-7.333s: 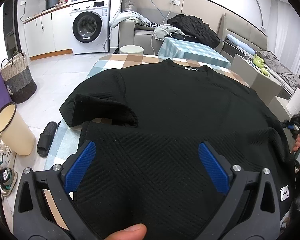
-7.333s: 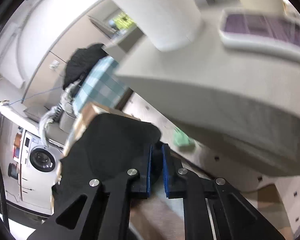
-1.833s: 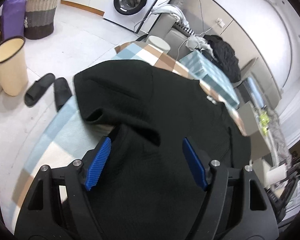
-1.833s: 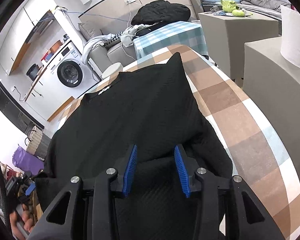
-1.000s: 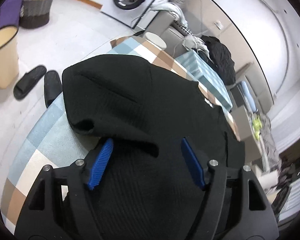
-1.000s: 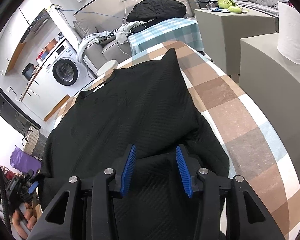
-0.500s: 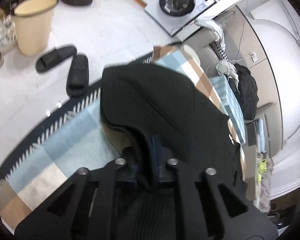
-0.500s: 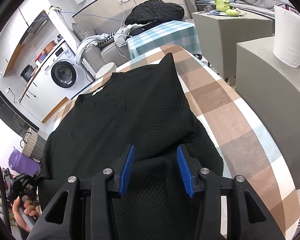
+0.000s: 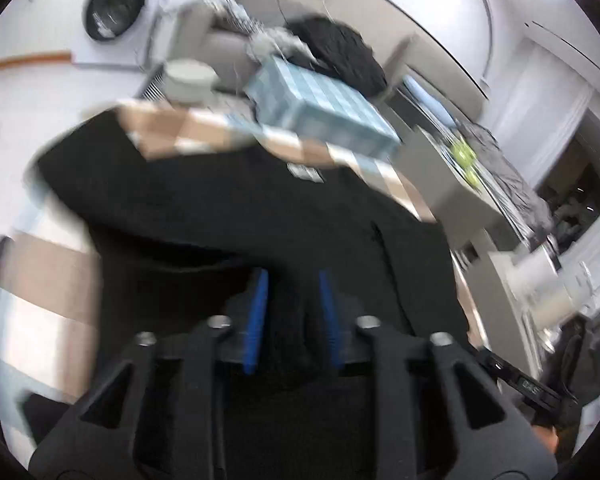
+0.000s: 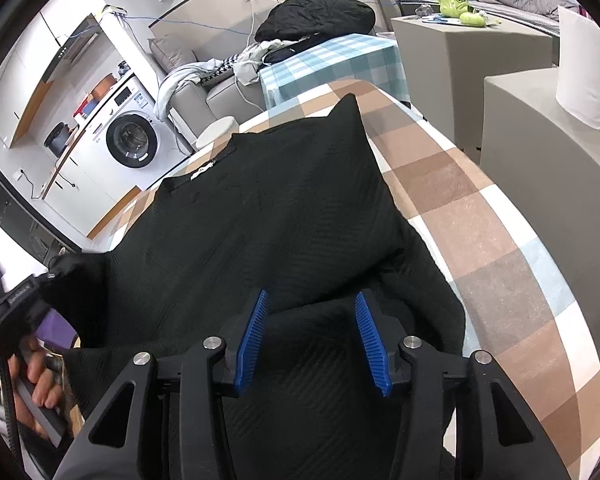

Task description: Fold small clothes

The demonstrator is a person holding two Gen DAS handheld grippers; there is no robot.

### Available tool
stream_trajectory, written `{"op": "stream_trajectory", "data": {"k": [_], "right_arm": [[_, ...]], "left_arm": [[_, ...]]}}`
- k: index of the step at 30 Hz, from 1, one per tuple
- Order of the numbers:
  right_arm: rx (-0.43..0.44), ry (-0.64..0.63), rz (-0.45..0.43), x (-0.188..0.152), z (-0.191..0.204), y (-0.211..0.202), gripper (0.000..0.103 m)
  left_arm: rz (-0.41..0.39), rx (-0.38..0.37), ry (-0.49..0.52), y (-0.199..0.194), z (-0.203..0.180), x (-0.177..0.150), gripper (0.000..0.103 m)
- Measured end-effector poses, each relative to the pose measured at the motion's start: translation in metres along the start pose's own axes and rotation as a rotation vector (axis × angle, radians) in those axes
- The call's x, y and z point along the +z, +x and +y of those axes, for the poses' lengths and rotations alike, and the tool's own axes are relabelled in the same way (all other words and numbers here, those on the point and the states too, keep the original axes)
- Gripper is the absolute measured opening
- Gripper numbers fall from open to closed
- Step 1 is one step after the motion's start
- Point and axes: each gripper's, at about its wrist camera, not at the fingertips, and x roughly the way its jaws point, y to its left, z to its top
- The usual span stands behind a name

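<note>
A black knit sweater (image 10: 260,216) lies spread on the checked tablecloth (image 10: 480,220), neck label toward the far side. Its right sleeve is folded in over the body. My right gripper (image 10: 312,320) hovers over the near right hem, blue pads apart, holding nothing. In the blurred left wrist view my left gripper (image 9: 292,292) stands over the sweater (image 9: 220,208) with its blue pads a small gap apart and dark cloth between them; whether they grip it is unclear. The left gripper also shows at the right wrist view's left edge (image 10: 28,292), at the sweater's left sleeve.
A second table with a blue checked cloth (image 10: 332,60) and a black garment (image 10: 312,12) stands beyond. Grey cabinets (image 10: 540,128) line the right side. A washing machine (image 10: 132,140) is at the far left.
My left gripper swung from the left sleeve toward the sweater's middle, and its pads went from shut to a small gap. The right gripper has barely moved and stays open.
</note>
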Motion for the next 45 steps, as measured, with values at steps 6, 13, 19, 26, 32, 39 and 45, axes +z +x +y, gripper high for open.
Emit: {"op": "stream_trajectory", "data": {"k": [6, 13, 19, 26, 32, 39, 45], "right_arm": [[-0.018, 0.001, -0.002, 0.0, -0.003, -0.001, 0.047], [-0.017, 0.004, 0.016, -0.002, -0.007, 0.006, 0.047], [-0.017, -0.013, 0.001, -0.002, -0.011, -0.003, 0.047], [-0.019, -0.016, -0.014, -0.008, -0.028, -0.016, 0.047], [0.022, -0.017, -0.015, -0.021, -0.044, -0.031, 0.047], [0.065, -0.066, 0.011, -0.049, -0.054, -0.045, 0.048], [0.091, -0.088, 0.006, -0.065, -0.058, -0.058, 0.051]], "left_arm": [[-0.026, 0.039, -0.124, -0.015, 0.047, -0.019, 0.056], [-0.074, 0.142, -0.214, -0.044, 0.1, -0.037, 0.056], [-0.072, 0.214, -0.147, -0.063, 0.094, -0.059, 0.056], [-0.102, 0.272, -0.091, -0.089, 0.083, -0.084, 0.059], [-0.089, 0.298, -0.047, -0.105, 0.083, -0.109, 0.059], [-0.066, 0.319, -0.014, -0.117, 0.087, -0.139, 0.06], [-0.093, 0.326, 0.012, -0.136, 0.078, -0.157, 0.061]]}}
